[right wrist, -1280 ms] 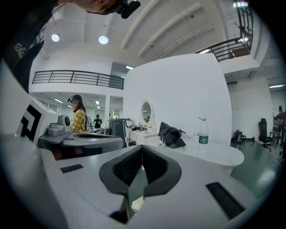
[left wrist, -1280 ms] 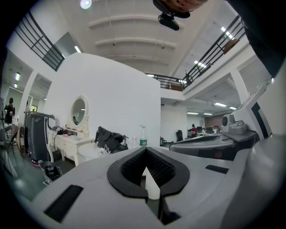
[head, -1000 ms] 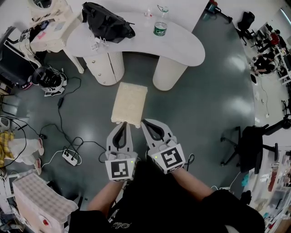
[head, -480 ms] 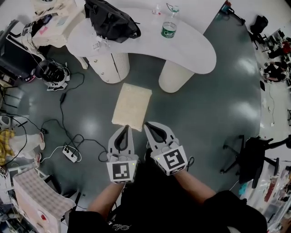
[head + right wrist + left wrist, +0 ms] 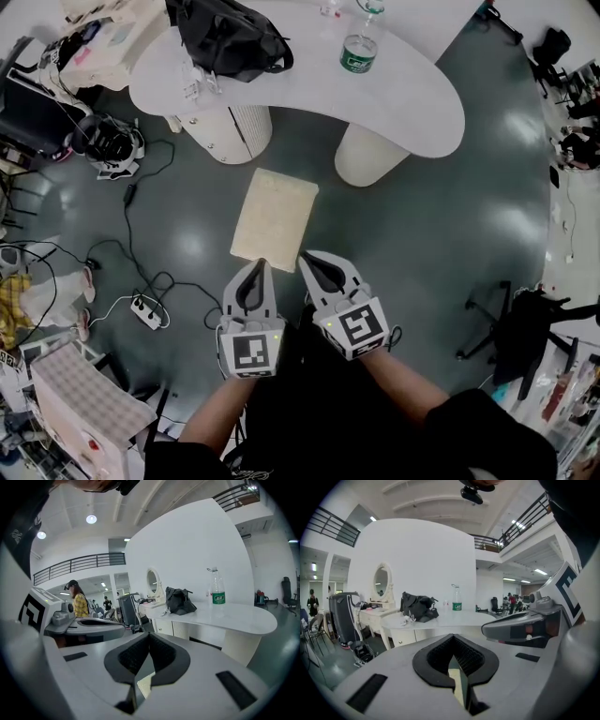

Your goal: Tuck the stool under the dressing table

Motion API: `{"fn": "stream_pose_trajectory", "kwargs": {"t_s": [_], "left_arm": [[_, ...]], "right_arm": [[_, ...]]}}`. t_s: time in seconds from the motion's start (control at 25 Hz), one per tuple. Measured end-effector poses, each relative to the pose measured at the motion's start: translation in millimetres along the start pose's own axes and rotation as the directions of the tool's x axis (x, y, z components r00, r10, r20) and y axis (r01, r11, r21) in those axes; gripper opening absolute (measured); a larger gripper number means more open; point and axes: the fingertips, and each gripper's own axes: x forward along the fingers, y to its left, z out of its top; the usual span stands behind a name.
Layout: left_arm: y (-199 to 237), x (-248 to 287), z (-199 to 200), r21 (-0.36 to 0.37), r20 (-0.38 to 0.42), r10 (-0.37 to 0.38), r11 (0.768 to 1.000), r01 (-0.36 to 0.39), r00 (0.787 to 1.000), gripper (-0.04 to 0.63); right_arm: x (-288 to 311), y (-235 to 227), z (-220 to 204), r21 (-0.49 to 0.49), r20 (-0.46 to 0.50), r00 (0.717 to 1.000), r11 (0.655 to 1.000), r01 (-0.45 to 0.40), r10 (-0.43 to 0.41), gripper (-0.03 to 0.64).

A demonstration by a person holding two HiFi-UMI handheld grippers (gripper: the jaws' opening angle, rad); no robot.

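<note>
The stool [image 5: 274, 214], with a cream rectangular cushion, stands on the dark floor in front of the white curved dressing table [image 5: 412, 98], between its two round legs and outside the tabletop. My left gripper [image 5: 260, 263] and right gripper [image 5: 306, 257] are side by side at the cushion's near edge, both shut with nothing held. Whether they touch the cushion I cannot tell. In the left gripper view the left gripper [image 5: 453, 644] shows a cream sliver of the stool [image 5: 455, 686] through its jaw gap. The right gripper [image 5: 150, 638] shows the same stool [image 5: 146, 684] in its own view.
A black bag [image 5: 225, 42] and a green-labelled bottle [image 5: 361, 47] sit on the table. Cables and a power strip [image 5: 145, 314] lie on the floor to the left. A black office chair [image 5: 520, 328] stands at the right. Cluttered furniture fills the left side.
Both grippers have sunk a little in the head view and stayed shut at the stool's near edge. The view has shifted, so the table sits higher and larger.
</note>
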Motion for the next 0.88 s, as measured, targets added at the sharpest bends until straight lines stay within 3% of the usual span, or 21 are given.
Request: {"fn": "stream_pose_trajectory", "kwargs": {"t_s": [0.44, 0.68, 0.88], "left_arm": [[49.1, 50.1, -19.0, -0.058, -0.016, -0.025, 0.998, 0.024, 1.000, 0.003], [64.8, 69.4, -48.7, -0.038, -0.093, -0.103, 0.994, 0.100, 0.990, 0.003], [81.9, 84.2, -75.8, -0.063, -0.134, -0.120, 0.992, 0.112, 0.984, 0.003]], "right_arm": [[67.2, -13.6, -13.9, 0.029, -0.052, 0.997, 0.998, 0.061, -0.060, 0.006], [98.9, -20.3, -24.9, 0.053, -0.088, 0.990, 0.992, 0.119, -0.114, 0.006], [117.2, -24.8, -48.2, 0.065, -0.132, 0.981, 0.986, 0.150, -0.141, 0.006]]}}
